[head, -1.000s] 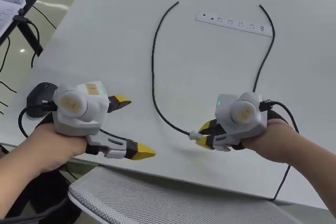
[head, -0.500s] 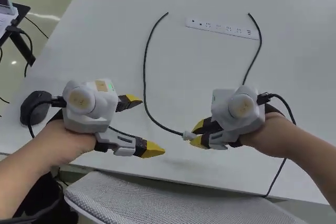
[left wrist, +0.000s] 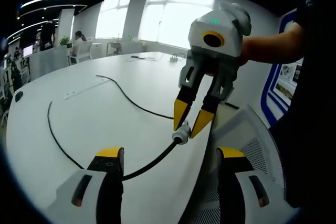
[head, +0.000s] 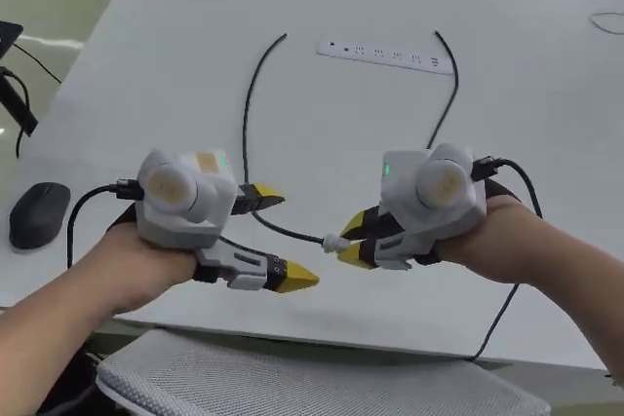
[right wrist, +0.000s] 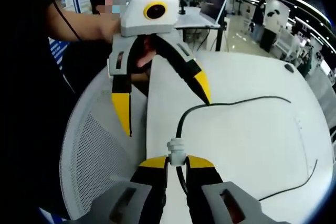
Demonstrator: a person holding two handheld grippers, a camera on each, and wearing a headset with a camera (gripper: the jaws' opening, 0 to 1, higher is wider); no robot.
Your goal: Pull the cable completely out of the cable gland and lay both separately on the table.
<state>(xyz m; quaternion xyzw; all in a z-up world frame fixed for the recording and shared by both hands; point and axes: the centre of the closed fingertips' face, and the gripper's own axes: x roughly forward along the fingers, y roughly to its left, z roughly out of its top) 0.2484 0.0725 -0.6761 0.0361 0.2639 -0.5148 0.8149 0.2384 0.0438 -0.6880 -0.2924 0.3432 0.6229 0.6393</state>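
A white table (head: 195,46) is seen, across which a long black cable (head: 246,133) is laid in a curve. The left gripper (head: 292,239) is held with its jaws spread wide, and the cable is passed between them. A white power strip (head: 385,55) is placed farther back. The right gripper (head: 343,244) is pinched on the small white cable gland (head: 334,242), which is held near the table's front edge with the cable threaded through it.
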